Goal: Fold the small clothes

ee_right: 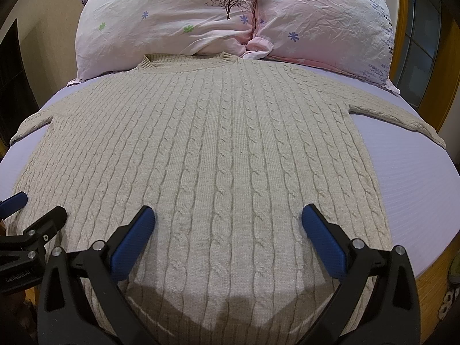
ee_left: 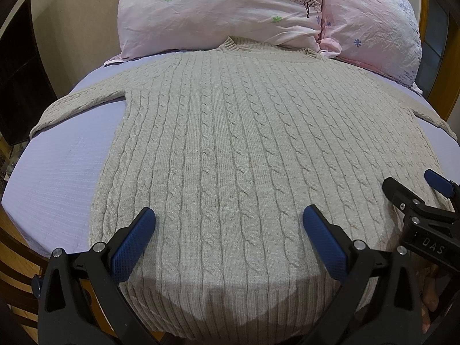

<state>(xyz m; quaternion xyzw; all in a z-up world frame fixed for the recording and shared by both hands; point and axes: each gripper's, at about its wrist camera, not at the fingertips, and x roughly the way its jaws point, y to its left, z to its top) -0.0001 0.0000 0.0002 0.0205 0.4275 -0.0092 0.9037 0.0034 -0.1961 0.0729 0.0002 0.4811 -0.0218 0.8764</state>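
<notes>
A beige cable-knit sweater (ee_left: 230, 143) lies flat on a lavender bed sheet (ee_left: 57, 172), collar toward the pillows, both sleeves spread out to the sides. It also fills the right wrist view (ee_right: 215, 158). My left gripper (ee_left: 229, 215) is open and empty, hovering over the sweater's lower part near the hem. My right gripper (ee_right: 228, 215) is open and empty, also above the lower part. The right gripper shows at the right edge of the left wrist view (ee_left: 414, 189), and the left gripper shows at the left edge of the right wrist view (ee_right: 34, 212).
Two pink floral pillows (ee_left: 218, 11) (ee_right: 325, 20) lie at the head of the bed behind the collar. A wooden bed frame (ee_right: 428, 287) edges the mattress. A dark screen (ee_left: 23, 72) stands at the left.
</notes>
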